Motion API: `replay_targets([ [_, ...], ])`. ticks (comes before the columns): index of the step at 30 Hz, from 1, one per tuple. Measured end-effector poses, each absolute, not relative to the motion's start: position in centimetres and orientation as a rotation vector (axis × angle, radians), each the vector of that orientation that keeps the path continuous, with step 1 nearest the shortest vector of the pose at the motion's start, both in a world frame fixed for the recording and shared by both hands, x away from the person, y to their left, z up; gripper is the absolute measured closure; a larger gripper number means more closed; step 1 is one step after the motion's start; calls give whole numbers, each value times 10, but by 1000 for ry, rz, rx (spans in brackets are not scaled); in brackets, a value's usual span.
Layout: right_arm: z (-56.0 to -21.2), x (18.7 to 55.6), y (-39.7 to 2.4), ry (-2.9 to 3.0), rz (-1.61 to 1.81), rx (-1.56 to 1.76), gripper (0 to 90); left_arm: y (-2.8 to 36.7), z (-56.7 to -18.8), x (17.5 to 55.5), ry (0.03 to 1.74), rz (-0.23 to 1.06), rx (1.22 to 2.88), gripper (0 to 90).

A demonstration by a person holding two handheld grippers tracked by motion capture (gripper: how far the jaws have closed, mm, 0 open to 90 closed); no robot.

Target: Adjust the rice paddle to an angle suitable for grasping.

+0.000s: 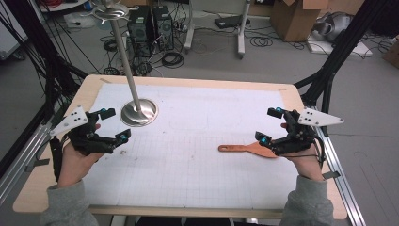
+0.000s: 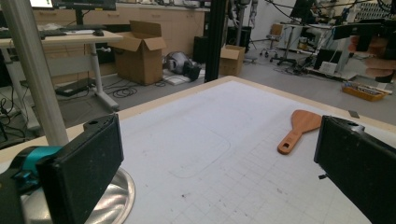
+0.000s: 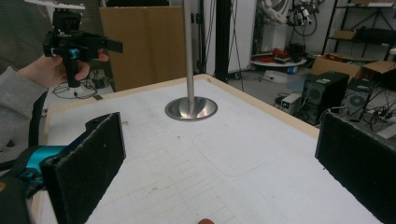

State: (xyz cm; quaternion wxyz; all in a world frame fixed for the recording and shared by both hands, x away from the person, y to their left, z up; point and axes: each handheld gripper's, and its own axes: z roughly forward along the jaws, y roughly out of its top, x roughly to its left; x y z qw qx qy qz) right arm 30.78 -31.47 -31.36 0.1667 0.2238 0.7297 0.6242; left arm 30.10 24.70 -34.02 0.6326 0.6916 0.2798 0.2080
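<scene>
High view: a person in grey sleeves is holding a claw in each hand over a worktop (image 1: 197, 84) covered with a white gridded mat (image 1: 202, 141). The right claw (image 1: 270, 125) is hovering with its jaws spread wide and nothing between them. A wooden spatula (image 1: 247, 149) is lying flat on the mat, its blade just beneath this claw's lower jaw and its handle pointing away toward the middle of the worktop; whether the jaw is touching the blade cannot be told. The left claw (image 1: 115, 125) is likewise standing with jaws spread and empty, just beside the round steel base (image 1: 139, 113) of an upright metal pole (image 1: 124, 52), which is sitting on the mat beyond its upper jaw.

In the left gripper view, the spatula (image 2: 299, 129) is lying well ahead of the open jaws, close to the far jaw. In the right gripper view, the steel base (image 3: 191, 108) is standing ahead between the spread jaws, with the left claw (image 3: 114, 45) held up at the far corner.
</scene>
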Motion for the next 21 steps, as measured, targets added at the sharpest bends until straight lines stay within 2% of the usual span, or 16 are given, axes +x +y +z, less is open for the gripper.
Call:
replay_targets([
  [4, -315, 310, -316, 2069, 1771, 671, 3, 245, -337, 300, 624, 428, 1540, 18],
  [10, -315, 311, -318, 2063, 1770, 702, 9, 246, -333, 297, 616, 434, 1521, 18],
  [14, -317, 312, -317, 2092, 1753, 687, 98, 248, -335, 298, 633, 433, 1528, 18],
  [17, -321, 314, -316, 2141, 1729, 671, 258, 246, -336, 300, 634, 431, 1536, 18],
  [21, -330, 320, -314, 2205, 1711, 688, 370, 244, -336, 300, 621, 394, 1527, 18],
])
